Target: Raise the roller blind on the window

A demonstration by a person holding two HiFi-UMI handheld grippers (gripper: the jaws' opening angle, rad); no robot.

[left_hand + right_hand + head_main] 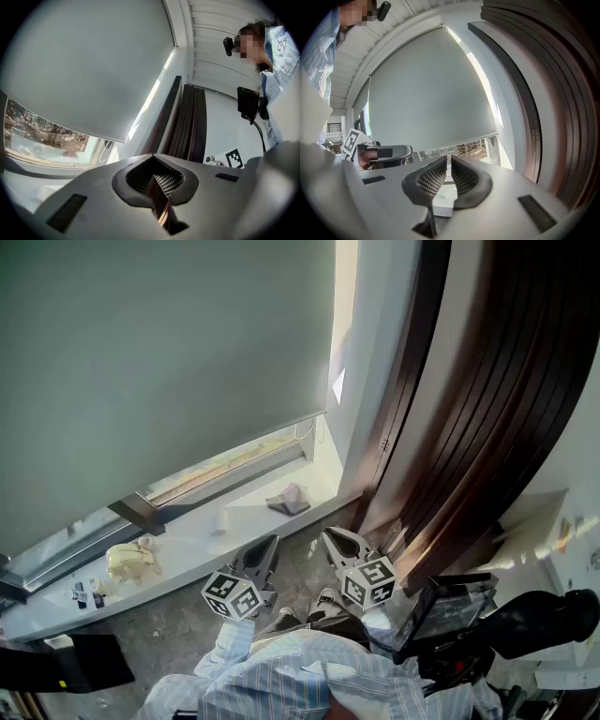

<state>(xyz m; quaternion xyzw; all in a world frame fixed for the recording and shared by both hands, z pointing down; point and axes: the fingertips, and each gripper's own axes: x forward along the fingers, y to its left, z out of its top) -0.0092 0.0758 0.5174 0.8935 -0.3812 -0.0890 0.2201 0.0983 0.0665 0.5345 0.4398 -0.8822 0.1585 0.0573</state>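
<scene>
Approach step, nothing touched yet. Roller blind (pixel 159 362) covers most of the window, with a strip of glass bare under its hem. Left claw (pixel 267 554) pressed together, empty; right claw (pixel 336 545) slightly apart, empty; both well below the blind. Next move probably calls for the cord loop (pixel 492 149) at the blind's right edge; it is thin and hard to trace

This looks like a lived-in room of a home or flat, though which room cannot be told. A wide window is covered most of the way down by a grey roller blind (pixel 159 362), and its long white windowsill (pixel 244 519) holds household odds: a crumpled cloth (pixel 291 500), a cream-coloured object (pixel 129 561) and small bottles (pixel 86 594). Tall dark wooden panels (pixel 487 409) stand beside it, over a grey stone floor (pixel 178 615)
</scene>
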